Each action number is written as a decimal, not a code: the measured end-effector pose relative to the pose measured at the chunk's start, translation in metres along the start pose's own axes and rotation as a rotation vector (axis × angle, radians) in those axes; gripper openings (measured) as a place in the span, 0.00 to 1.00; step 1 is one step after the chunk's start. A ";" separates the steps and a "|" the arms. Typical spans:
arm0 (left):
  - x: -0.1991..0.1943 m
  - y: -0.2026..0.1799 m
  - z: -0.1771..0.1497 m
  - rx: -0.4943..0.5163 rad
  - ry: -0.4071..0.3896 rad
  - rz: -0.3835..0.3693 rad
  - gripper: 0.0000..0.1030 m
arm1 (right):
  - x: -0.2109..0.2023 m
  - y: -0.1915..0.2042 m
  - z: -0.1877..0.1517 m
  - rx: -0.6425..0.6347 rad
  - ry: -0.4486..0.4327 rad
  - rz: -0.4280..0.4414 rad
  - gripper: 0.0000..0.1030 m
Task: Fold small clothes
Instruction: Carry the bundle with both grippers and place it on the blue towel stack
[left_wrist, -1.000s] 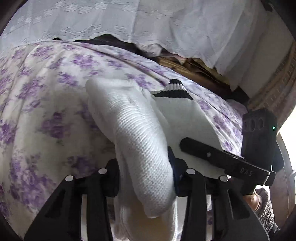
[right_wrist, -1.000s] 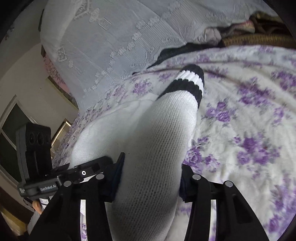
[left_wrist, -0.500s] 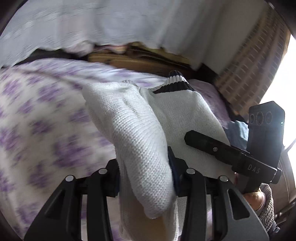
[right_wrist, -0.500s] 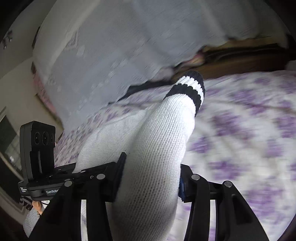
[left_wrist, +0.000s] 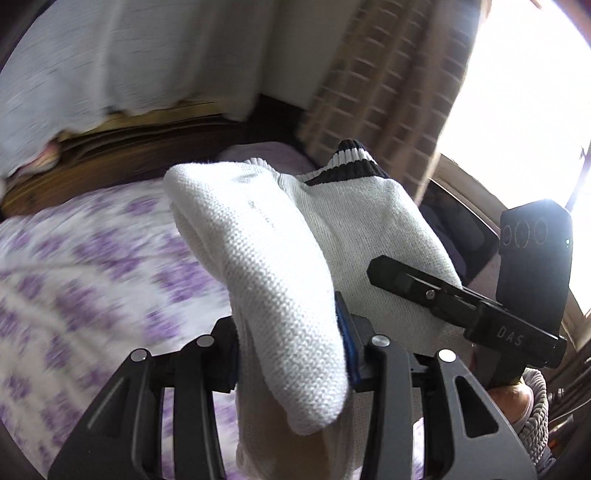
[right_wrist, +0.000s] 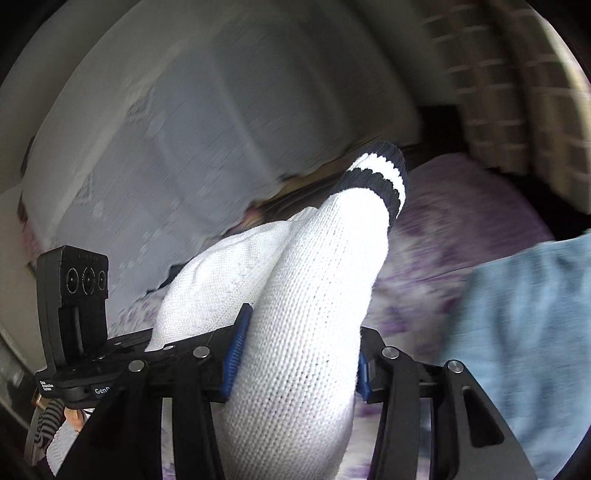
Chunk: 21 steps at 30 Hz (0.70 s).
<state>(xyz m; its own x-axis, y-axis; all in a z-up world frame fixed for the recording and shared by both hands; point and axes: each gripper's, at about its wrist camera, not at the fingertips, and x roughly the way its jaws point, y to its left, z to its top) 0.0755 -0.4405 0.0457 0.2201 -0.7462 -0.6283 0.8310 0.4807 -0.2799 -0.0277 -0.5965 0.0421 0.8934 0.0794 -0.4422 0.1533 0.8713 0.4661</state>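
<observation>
A white knitted sock (left_wrist: 280, 266) with a black-and-white striped cuff (left_wrist: 349, 164) is folded and held in the air between both grippers. My left gripper (left_wrist: 291, 354) is shut on its white end. My right gripper (right_wrist: 295, 354) is shut on the other part, the cuff (right_wrist: 380, 177) pointing away from it. In the left wrist view the right gripper (left_wrist: 461, 306) is close on the right. In the right wrist view the left gripper (right_wrist: 77, 317) is close on the left. The sock hangs above the purple flowered bedspread (left_wrist: 92, 266).
A white lace cover (left_wrist: 122, 55) hangs behind the bed over a wooden frame (left_wrist: 122, 147). A checked curtain (left_wrist: 388, 74) and a bright window are on the right. A light blue cloth (right_wrist: 517, 332) lies on the bed at the right of the right wrist view.
Both grippers, still holding the sock, have lifted and swung right. The view has swept from the bedspread toward the curtain and window, and the blue cloth has come into view.
</observation>
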 end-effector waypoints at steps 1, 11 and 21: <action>0.008 -0.009 0.005 0.008 0.004 -0.007 0.39 | -0.009 -0.010 0.003 0.008 -0.010 -0.013 0.47; 0.085 -0.103 0.029 0.116 0.055 -0.075 0.39 | -0.065 -0.101 0.011 0.116 -0.093 -0.100 0.47; 0.172 -0.105 -0.010 0.178 0.099 0.112 0.96 | -0.031 -0.199 -0.035 0.286 -0.034 -0.144 0.60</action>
<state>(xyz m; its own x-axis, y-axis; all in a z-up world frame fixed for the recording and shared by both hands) 0.0209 -0.6153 -0.0399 0.2723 -0.6396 -0.7189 0.8829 0.4631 -0.0776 -0.1009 -0.7558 -0.0638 0.8667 -0.0555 -0.4957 0.3875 0.7006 0.5992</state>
